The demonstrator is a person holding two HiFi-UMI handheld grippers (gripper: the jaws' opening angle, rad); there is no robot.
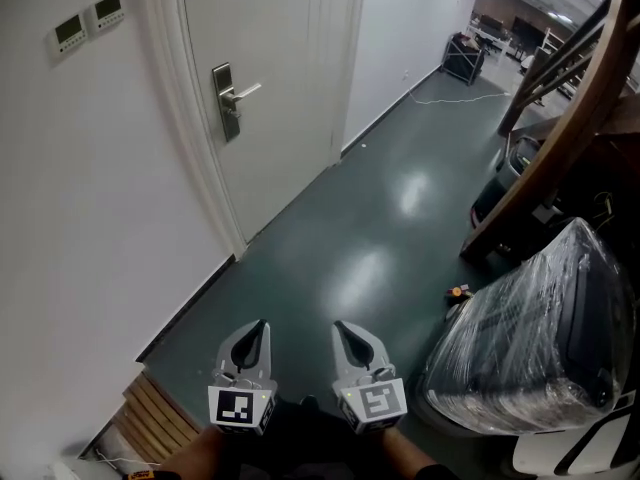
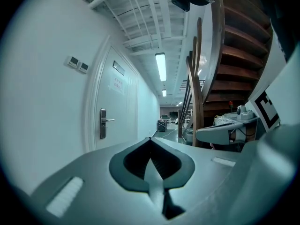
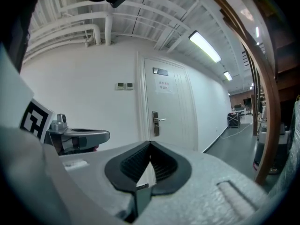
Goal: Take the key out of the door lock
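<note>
- I count one door (image 1: 285, 118), white and closed, on the left wall at the far end of my reach. It is well apart from both tools.
- One plastic-wrapped bundle (image 1: 545, 338) sits near on the right, clear of the path to the door.
- I have two tools. The left gripper (image 1: 260, 326) and the right gripper (image 1: 342, 326) hang near me over the dark floor, side by side. Each has its jaws pressed together with nothing between them.
- Two small control panels (image 1: 88, 21) are on the wall left of the door.
- One metal lock plate (image 1: 228, 103) with one lever handle (image 1: 246, 91) is on the door's left edge.
- The key should be in that plate, probably under the lever, but it is too small for me to make out from here. I can't confirm a count.
- I expect it to be light, stiff and slick metal. I'd pinch the flat bow across its faces and draw straight out along the shaft, because a skewed pull could bind it.
</note>
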